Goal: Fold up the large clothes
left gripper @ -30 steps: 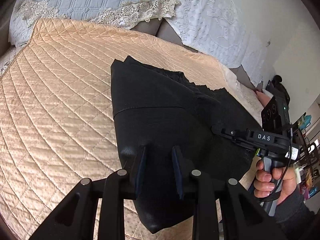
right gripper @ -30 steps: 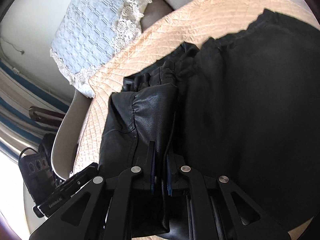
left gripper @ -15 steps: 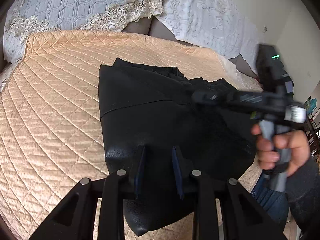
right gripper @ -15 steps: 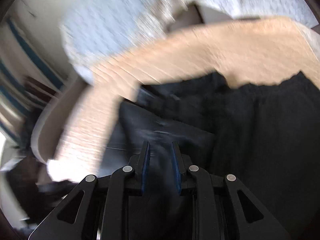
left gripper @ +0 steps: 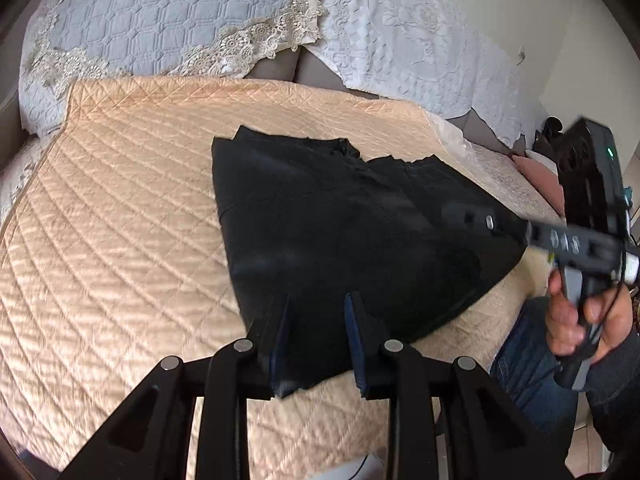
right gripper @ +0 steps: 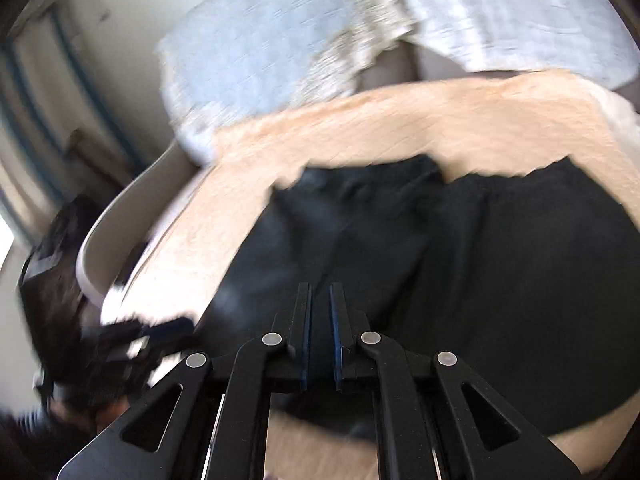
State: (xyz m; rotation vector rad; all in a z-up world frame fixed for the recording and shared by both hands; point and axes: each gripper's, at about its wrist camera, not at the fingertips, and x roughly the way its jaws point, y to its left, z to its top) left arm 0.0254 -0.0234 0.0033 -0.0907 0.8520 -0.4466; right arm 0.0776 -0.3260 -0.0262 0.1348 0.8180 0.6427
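Observation:
A black garment [left gripper: 340, 232] lies folded on a peach quilted bedspread [left gripper: 120, 220]. My left gripper [left gripper: 318, 320] hovers over its near corner, open, with the cloth visible under the gap and untouched by the pads. My right gripper [left gripper: 450, 214] hangs above the garment's right edge, blurred and held by a hand [left gripper: 580, 320]. In the right wrist view the garment [right gripper: 480, 280] spreads below my right gripper [right gripper: 320, 312]. Its jaws are closing and stand nearly together, and no cloth is pinched in the thin gap.
A blue-grey quilted pillow with lace trim [left gripper: 160, 20] and a white embossed one [left gripper: 420, 40] lean at the head of the bed. The person's jeans leg [left gripper: 528, 368] is at the bed's right edge. A pale curved chair edge [right gripper: 120, 220] stands left of the bed.
My right gripper let go of the leathery fold it pinched, then rose and rolled while moving fast. My left gripper drew back toward the garment's near corner.

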